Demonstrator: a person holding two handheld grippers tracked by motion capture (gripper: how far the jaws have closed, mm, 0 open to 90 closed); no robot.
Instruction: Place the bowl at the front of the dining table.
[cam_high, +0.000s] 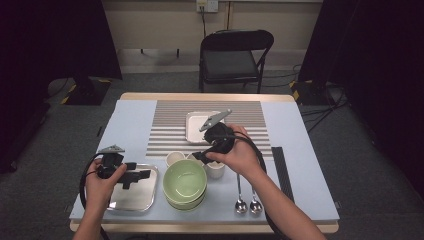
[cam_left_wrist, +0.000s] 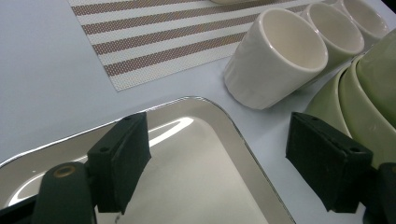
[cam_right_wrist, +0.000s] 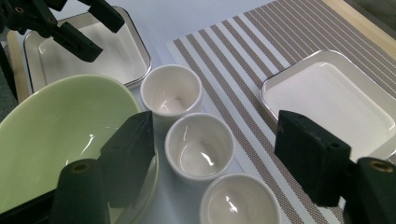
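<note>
Hovering right gripper (cam_right_wrist: 210, 154) over white cups (cam_right_wrist: 200, 144), jaws apart, angled down

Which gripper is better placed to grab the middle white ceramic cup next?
Right. The right gripper hovers open with the middle white ceramic cup showing between its jaws. The left gripper is open over the shiny metal tray, farther from that cup.

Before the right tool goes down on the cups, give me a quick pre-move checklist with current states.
1. Right tool open: ok.
2. Nothing between its jaws: ok.
3. Middle cup lined up between the jaws: ok.
4. Cups upright and empty: ok.
5. Space around the middle cup: not ok, near cup, far cup and green bowl crowd it.
6. Left tool out of the way, open over the metal tray: ok.
</note>
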